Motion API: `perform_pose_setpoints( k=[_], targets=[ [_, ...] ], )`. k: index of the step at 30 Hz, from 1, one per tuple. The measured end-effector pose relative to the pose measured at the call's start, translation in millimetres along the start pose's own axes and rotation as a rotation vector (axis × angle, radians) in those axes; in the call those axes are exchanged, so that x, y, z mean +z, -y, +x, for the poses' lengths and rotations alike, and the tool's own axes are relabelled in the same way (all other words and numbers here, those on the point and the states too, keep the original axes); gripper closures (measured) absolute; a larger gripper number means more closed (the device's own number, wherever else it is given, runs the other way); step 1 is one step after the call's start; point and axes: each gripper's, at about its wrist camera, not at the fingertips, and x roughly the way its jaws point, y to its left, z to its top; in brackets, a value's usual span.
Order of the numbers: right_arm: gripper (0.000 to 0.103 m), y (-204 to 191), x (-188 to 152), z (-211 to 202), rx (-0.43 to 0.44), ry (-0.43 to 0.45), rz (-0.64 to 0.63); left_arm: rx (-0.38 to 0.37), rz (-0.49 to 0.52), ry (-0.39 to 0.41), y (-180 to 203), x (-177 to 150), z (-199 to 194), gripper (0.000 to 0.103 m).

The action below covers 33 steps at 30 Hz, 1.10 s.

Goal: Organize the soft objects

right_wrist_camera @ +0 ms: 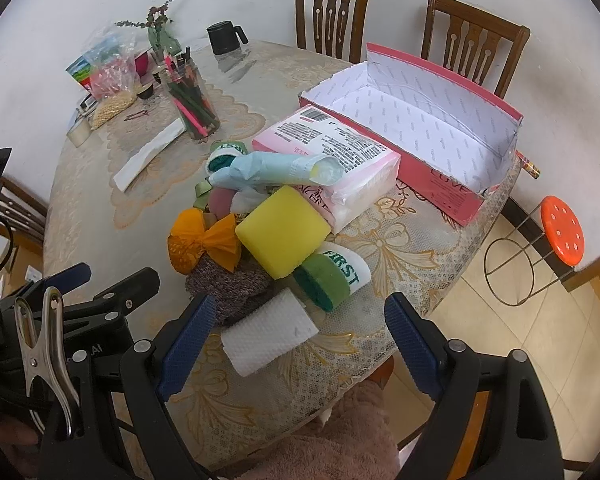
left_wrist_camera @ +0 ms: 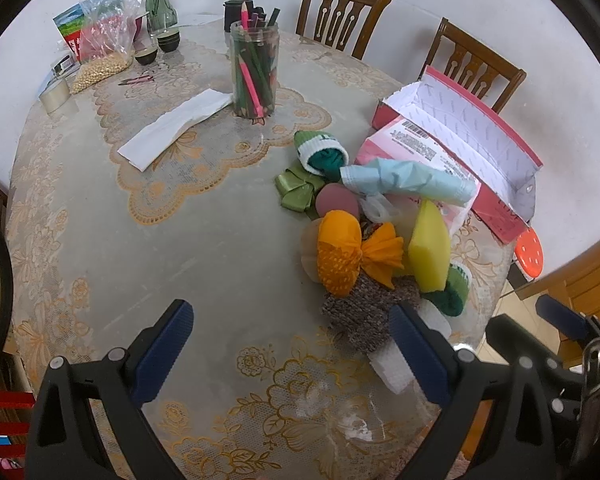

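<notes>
1. The right gripper (right_wrist_camera: 296, 336) is hanging wide open over the near table edge, gripping nothing; the folded white paper towel (right_wrist_camera: 270, 330) is lying between its blue pads.
2. The left gripper (left_wrist_camera: 290, 344) is likewise gaping wide and empty, hovering over bare tablecloth (left_wrist_camera: 160, 220) just left of the pile, its right pad passing in front of the brown knit piece (left_wrist_camera: 364, 312).
3. The soft things are sitting heaped together near the table's right side: yellow sponge (right_wrist_camera: 282, 230) on top, green-and-white rolled sock (right_wrist_camera: 332, 276) beside it, orange cloth bundle (right_wrist_camera: 204, 244), pale blue roll (right_wrist_camera: 276, 168), and pink tissue pack (right_wrist_camera: 332, 156) behind.
4. The open pink box (right_wrist_camera: 416, 128) is standing just beyond the pile, touching the tissue pack, probably the destination.
5. Everything looks light and squashy. The sponge will likely compress, so pinching across its flat faces should be holding best; the towel is thin and may be slipping, so taking its thick folded edge seems wiser.
</notes>
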Motion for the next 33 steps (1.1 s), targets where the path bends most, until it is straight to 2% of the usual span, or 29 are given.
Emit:
perform_pose_setpoints(
  k=[33],
  targets=[
    [0.014,-0.6,-3.9,1.7,-0.001,-0.003,-0.003,-0.012,0.008,-0.017,3.2,-2.1,2.5,0.003]
  ],
)
